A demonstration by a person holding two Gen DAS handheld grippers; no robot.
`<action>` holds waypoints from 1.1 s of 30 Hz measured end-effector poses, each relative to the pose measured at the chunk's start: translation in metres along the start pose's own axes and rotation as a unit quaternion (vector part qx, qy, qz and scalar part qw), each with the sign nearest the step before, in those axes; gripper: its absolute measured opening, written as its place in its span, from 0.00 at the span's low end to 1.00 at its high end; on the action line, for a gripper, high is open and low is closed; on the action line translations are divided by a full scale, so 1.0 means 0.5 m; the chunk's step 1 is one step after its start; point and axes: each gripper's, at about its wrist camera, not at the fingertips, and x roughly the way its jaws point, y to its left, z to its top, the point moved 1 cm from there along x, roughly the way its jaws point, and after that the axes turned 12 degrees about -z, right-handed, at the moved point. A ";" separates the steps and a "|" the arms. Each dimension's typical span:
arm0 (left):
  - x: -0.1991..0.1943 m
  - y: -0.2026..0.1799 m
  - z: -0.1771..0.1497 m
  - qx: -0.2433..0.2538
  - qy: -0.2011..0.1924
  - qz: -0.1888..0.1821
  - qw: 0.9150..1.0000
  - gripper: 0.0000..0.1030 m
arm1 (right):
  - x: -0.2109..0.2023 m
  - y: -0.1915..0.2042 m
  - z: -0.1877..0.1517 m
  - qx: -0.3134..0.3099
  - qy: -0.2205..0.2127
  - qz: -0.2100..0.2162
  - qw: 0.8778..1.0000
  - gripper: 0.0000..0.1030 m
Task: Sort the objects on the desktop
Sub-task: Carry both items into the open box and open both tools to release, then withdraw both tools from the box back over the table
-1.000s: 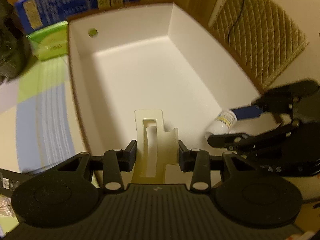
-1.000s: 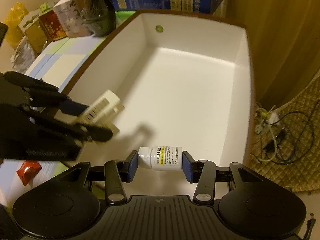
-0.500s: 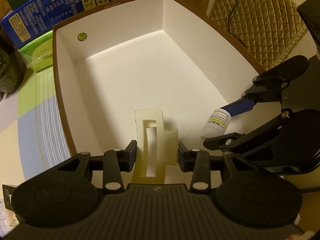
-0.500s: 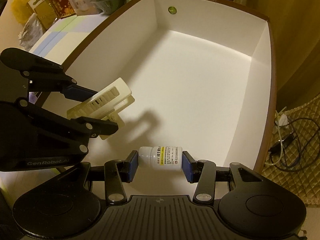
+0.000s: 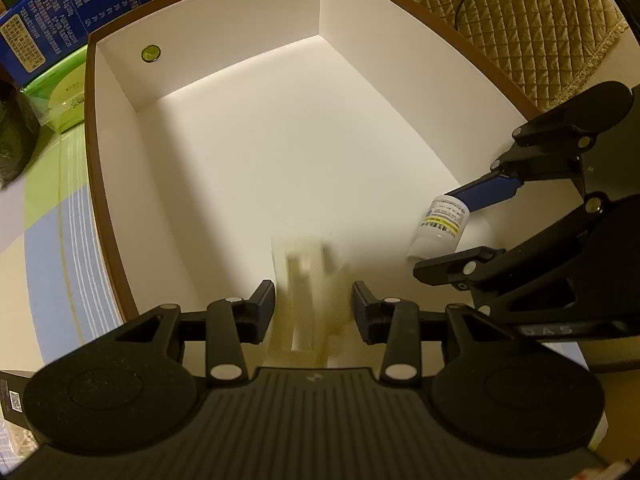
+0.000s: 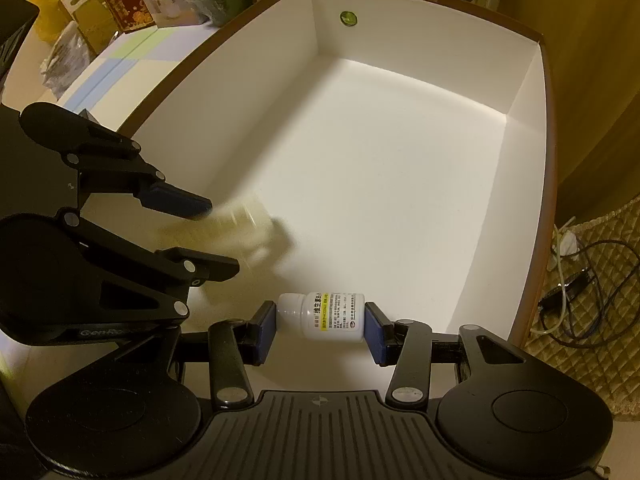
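Observation:
A large white box with a brown rim (image 5: 92, 128) lies under both grippers; it also shows in the right wrist view (image 6: 548, 128). My left gripper (image 5: 314, 308) has its jaws apart, and a cream plastic clip (image 5: 312, 292), blurred by motion, sits loose between them above the box floor. The clip also shows blurred in the right wrist view (image 6: 244, 232), beside the left gripper (image 6: 218, 240). My right gripper (image 6: 320, 328) is shut on a small white medicine bottle (image 6: 326, 316), held sideways over the near box floor. The bottle (image 5: 440, 232) and the right gripper (image 5: 472, 228) show in the left wrist view.
Blue cartons (image 5: 80, 12) and a green pack (image 5: 60, 96) stand behind the box. Gift boxes and bags (image 6: 104, 12) crowd the far left of the table. A quilted mat with cables (image 6: 576, 280) lies beyond the box's right side.
My left gripper has opened and let go of the cream clip, which is now blurred and dropping into the box. The right gripper still holds the bottle, slightly further in.

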 end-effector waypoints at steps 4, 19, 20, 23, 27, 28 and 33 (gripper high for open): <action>-0.003 0.002 0.002 0.002 -0.004 -0.002 1.000 0.39 | -0.003 0.002 -0.002 -0.001 -0.004 0.001 1.000 0.42; -0.095 -0.002 -0.021 -0.007 -0.062 0.021 0.998 0.63 | -0.070 -0.004 -0.012 0.006 -0.074 0.001 0.997 0.86; -0.105 -0.002 -0.026 -0.009 -0.069 0.021 0.997 0.67 | -0.076 -0.003 -0.015 0.007 -0.078 0.001 0.997 0.87; -0.138 -0.005 -0.040 -0.018 -0.088 0.018 0.996 0.74 | -0.096 0.004 -0.028 0.008 -0.090 -0.004 0.996 0.92; -0.186 -0.005 -0.070 -0.024 -0.113 0.027 0.993 0.79 | -0.125 0.017 -0.047 0.012 -0.114 -0.015 0.993 0.97; -0.199 -0.007 -0.082 -0.027 -0.119 0.030 0.992 0.80 | -0.134 0.020 -0.054 0.017 -0.123 -0.016 0.992 0.98; -0.248 -0.006 -0.135 -0.045 -0.141 0.034 0.988 0.80 | -0.178 0.032 -0.083 0.035 -0.153 -0.021 0.987 0.98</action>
